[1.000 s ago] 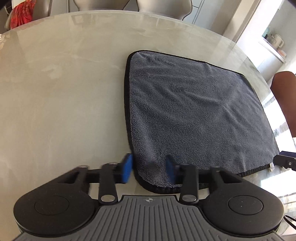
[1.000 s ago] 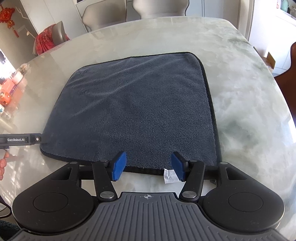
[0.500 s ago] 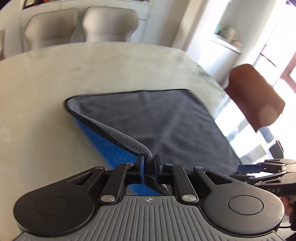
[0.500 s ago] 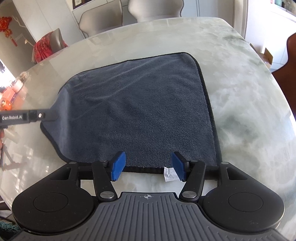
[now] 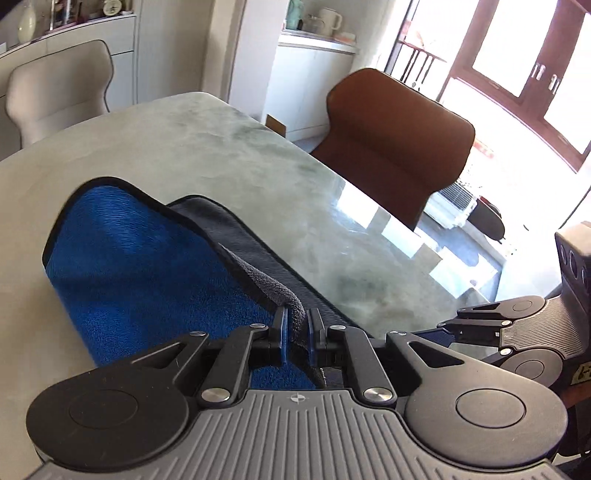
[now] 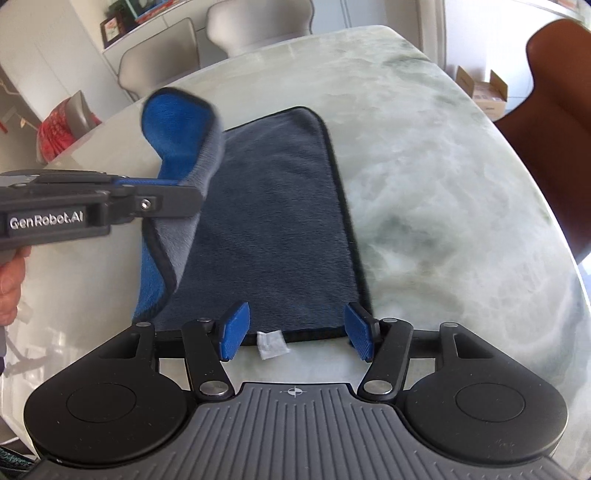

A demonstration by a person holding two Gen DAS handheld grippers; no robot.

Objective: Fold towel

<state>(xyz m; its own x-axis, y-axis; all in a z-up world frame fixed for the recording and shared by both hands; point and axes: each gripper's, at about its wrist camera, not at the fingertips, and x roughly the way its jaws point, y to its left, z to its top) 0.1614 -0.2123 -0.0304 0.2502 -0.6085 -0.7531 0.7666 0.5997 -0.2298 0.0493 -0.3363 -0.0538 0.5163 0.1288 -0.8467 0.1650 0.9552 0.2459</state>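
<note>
Microfibre plush, grey on one face and bright blue on the other, bound in a thin black hem: towel (image 6: pixel 273 221) lying on the pale marbled desk (image 6: pixel 443 184), right half flat, left side lifted and curling over so the blue underside shows. Left gripper (image 5: pixel 297 330) clamped on the near-left hem, jaws closed to a narrow gap with a fold of grey pile pinched between them; the same grip seen from the right wrist view, where the held edge hangs in a loose drape below it. Right gripper (image 6: pixel 297 328) hovering low at the near edge, jaws spread wide and empty, blue pads (image 6: pixel 234 330) straddling the hem on either side of a small white care label (image 6: pixel 272 344); not touching the cloth as far as can be judged. Soft, light and wholly limp by the look of it: no stiffness to carry a fold, so sagging wherever unsupported and likely dragging the flat half along if pulled too fast. Pile probably grippy against the pads, though the smooth glossy desk offers little friction to anchor the resting half. Best hold likely at the hem near a corner, where the binding gives a firmer ridge; a second pinch at the far-left corner or a steadying press on the right half would probably keep the edges aligned. Brown chair (image 5: pixel 395 144) beyond the desk's far rim, pale chairs (image 6: pixel 255 26) behind.
</note>
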